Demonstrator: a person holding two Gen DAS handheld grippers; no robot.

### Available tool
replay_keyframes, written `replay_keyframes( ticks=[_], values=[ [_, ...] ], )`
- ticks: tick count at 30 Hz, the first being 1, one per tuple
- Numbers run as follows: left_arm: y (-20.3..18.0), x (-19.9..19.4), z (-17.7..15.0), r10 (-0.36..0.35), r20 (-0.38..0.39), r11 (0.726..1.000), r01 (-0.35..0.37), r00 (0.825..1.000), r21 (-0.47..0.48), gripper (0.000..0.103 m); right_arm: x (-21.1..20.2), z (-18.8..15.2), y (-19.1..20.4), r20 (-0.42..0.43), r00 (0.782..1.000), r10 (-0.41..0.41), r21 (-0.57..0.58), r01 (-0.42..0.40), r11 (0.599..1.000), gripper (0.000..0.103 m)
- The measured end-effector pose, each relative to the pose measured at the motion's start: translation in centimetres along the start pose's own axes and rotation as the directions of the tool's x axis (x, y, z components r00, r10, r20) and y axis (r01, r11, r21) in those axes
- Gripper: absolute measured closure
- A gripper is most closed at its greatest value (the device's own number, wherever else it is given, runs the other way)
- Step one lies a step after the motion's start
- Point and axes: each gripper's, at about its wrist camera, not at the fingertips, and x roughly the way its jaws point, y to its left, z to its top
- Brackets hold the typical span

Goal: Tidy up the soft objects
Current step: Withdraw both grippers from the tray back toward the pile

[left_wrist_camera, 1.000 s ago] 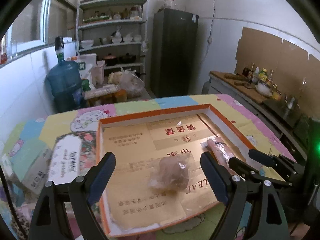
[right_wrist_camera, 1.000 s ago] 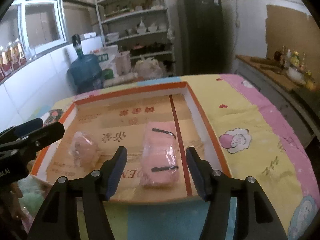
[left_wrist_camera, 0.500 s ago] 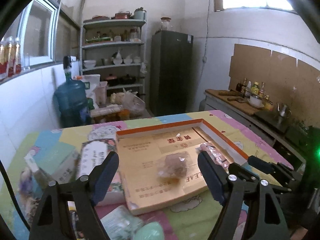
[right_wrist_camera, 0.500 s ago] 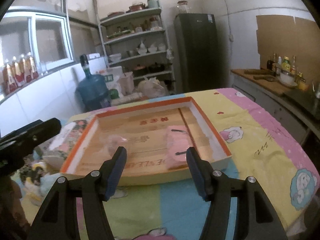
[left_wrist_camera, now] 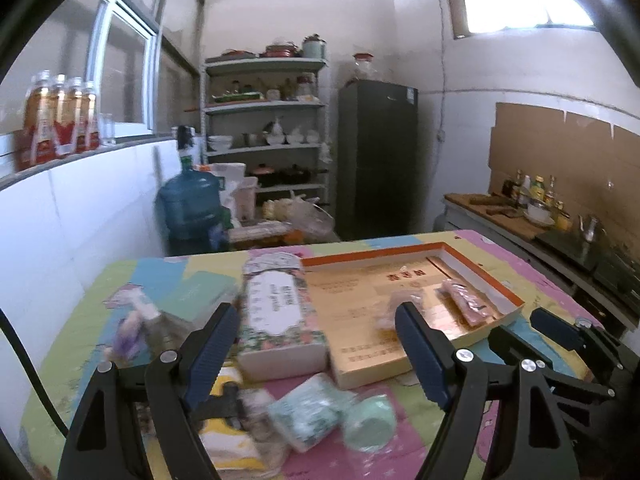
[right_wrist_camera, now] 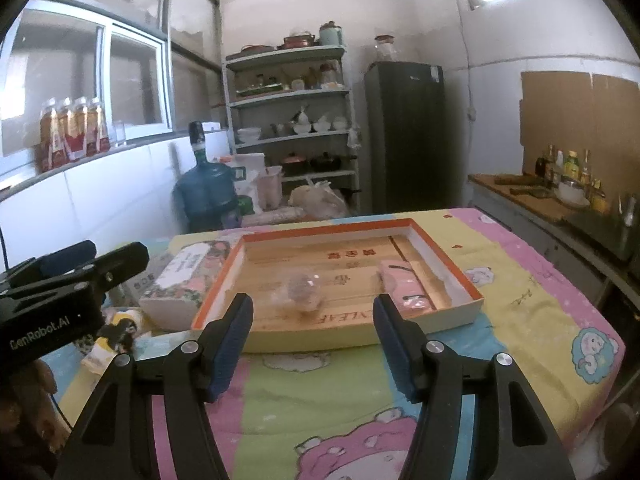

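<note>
Both grippers, left (left_wrist_camera: 316, 350) and right (right_wrist_camera: 312, 340), jaws wide apart, seemingly empty (above table).

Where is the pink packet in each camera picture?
Left wrist view: the pink packet lies at right of centre, in the tray's right part.
Right wrist view: the pink packet lies just right of centre, in the tray's right part.
Shared landmark: the orange-rimmed tray around it.

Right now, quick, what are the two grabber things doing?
Left hand-held gripper: open, holding nothing.
Right hand-held gripper: open, holding nothing.
</note>
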Motion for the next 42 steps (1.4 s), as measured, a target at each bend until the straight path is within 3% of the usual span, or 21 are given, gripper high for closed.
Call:
replay_keyframes(
  ticks=[24, 36, 42],
  values=[
    [9.2, -6.8, -4.2, 0.121, 0.054, 0.989, -0.116, 0.991, -0.091, 0.022, -3.0, -1.7, 8.9, 0.018, 0.994, 0.107, -0.067, -0.105, 0.992, 0.038],
    [14.2, -7.9, -7.6, 0.162, 0.042, 0.976, -0.154, 0.986, -0.156, 0.022, -1.5, -4.5, 11.5, -0.050, 0.985, 0.167, -0.078, -0.171, 0.982, 0.039],
    [16.2, -7.3, -8.8, 0.181, 0.018, 0.965, -0.174, 0.983, -0.194, 0.022, -0.2, -5.5, 13.8, -0.097, 0.964, 0.246, -0.105, -0.256, 0.961, 0.039]
  ],
)
